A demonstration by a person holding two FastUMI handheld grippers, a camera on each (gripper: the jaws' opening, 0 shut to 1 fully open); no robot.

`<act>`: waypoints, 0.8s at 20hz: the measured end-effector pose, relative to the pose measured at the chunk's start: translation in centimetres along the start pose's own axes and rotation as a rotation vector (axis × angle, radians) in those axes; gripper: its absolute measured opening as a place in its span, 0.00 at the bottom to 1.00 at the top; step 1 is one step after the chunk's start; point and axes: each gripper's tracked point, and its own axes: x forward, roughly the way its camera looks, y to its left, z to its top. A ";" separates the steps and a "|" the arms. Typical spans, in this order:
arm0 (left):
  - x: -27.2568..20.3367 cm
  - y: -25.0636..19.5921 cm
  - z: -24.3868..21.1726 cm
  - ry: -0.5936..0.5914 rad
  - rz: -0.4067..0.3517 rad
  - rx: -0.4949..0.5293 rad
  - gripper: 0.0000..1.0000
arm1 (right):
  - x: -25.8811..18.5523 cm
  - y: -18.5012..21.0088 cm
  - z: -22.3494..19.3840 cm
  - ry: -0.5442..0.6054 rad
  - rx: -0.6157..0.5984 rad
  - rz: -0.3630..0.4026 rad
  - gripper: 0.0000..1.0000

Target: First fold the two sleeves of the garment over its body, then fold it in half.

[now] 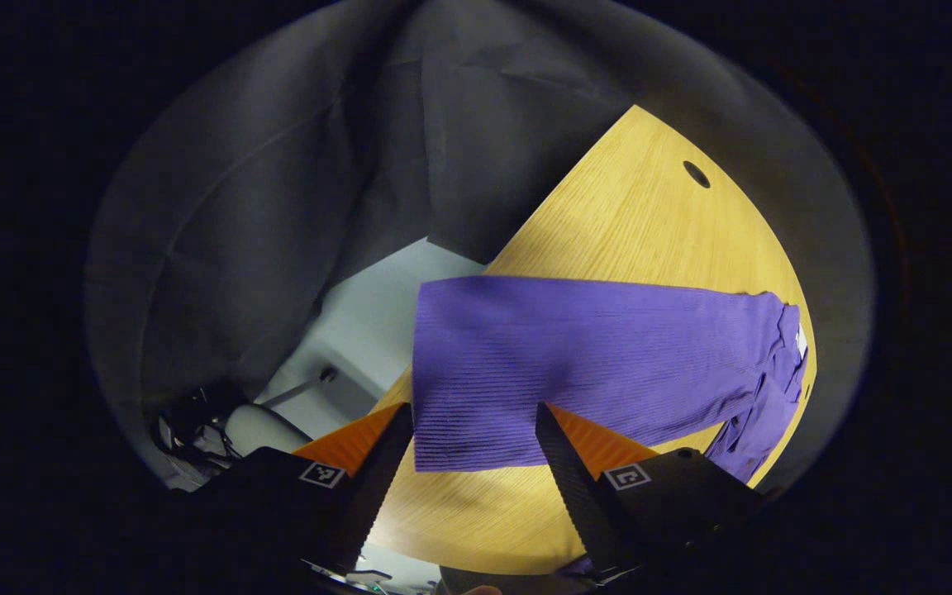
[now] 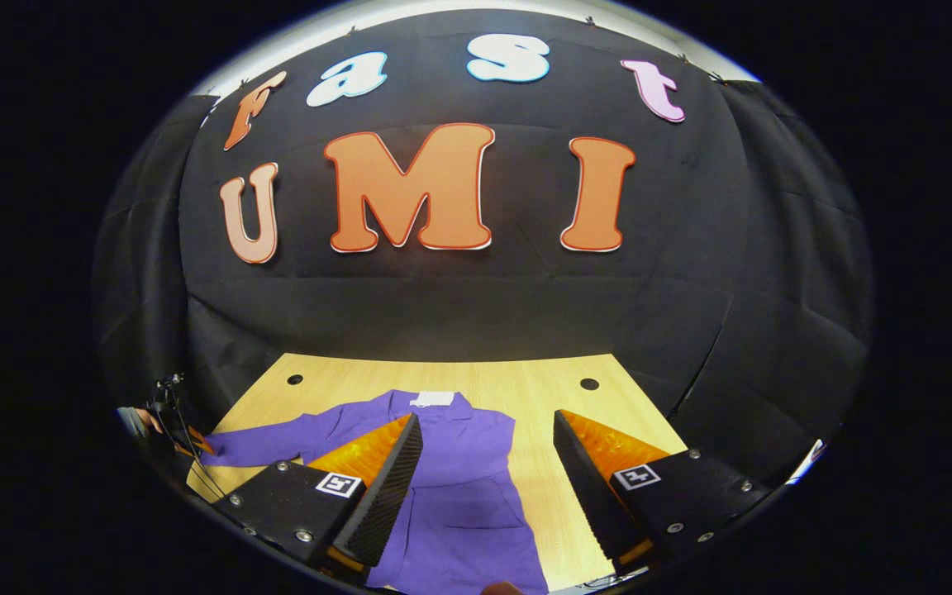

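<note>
A purple ribbed garment (image 2: 459, 496) lies flat on the wooden table (image 2: 550, 388), its collar with a white label (image 2: 432, 399) at the far side. One sleeve (image 2: 269, 446) stretches out to the left. In the left gripper view that sleeve (image 1: 592, 364) runs away from me toward the bunched body (image 1: 773, 388). My left gripper (image 1: 472, 413) is open, hovering just above the sleeve's cuff end near the table's edge. My right gripper (image 2: 486, 417) is open above the right side of the garment's body, holding nothing.
The table (image 1: 649, 207) has round cable holes (image 1: 697, 173) (image 2: 589, 383) (image 2: 294, 380) near its far corners. Black cloth walls surround it. Beyond the table's edge are a pale floor (image 1: 377, 322) and dark cables (image 1: 195, 421). Bare wood lies right of the garment.
</note>
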 end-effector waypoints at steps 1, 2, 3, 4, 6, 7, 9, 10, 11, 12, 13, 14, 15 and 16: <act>-0.4 0.5 0.5 -0.014 0.019 0.009 0.97 | -0.2 -0.8 -0.6 0.014 0.003 -0.012 0.95; 0.5 1.1 1.3 -0.034 0.037 0.012 0.92 | -0.6 -1.5 -1.0 0.025 0.008 -0.024 0.95; 0.7 1.5 1.1 -0.018 0.067 0.009 0.89 | -0.9 -2.1 -1.2 0.028 0.015 -0.031 0.95; 0.4 1.4 1.2 -0.004 0.086 0.023 0.90 | -1.1 -2.4 -1.3 0.029 0.023 -0.036 0.95; 0.7 1.4 1.1 0.018 0.108 0.073 0.75 | -1.3 -2.7 -1.7 0.030 0.040 -0.041 0.95; 0.6 1.4 1.1 0.026 0.111 0.081 0.75 | -1.3 -2.7 -2.0 0.031 0.048 -0.042 0.95; 0.7 1.2 1.3 0.025 0.113 0.072 0.72 | -1.5 -2.8 -2.5 0.036 0.049 -0.039 0.95; 0.7 1.0 1.3 0.022 0.109 0.075 0.66 | -1.7 -2.9 -2.7 0.037 0.045 -0.038 0.95; 0.6 1.0 1.3 0.026 0.104 0.089 0.66 | -1.6 -2.8 -2.9 0.042 0.043 -0.036 0.95; 0.7 1.0 1.4 0.034 0.101 0.103 0.66 | -1.7 -2.7 -3.2 0.047 0.045 -0.031 0.95; 0.5 1.1 1.3 0.044 0.101 0.114 0.65 | -1.8 -2.4 -3.3 0.050 0.050 -0.022 0.95; 0.3 0.9 1.2 0.051 0.097 0.119 0.61 | -1.5 -1.9 -3.5 0.052 0.054 -0.017 0.95; 0.4 0.4 1.1 0.050 0.089 0.121 0.55 | -1.4 -1.7 -3.5 0.053 0.057 -0.009 0.95; 0.6 0.1 1.1 0.045 0.092 0.122 0.39 | -1.5 -1.6 -3.6 0.053 0.056 -0.008 0.95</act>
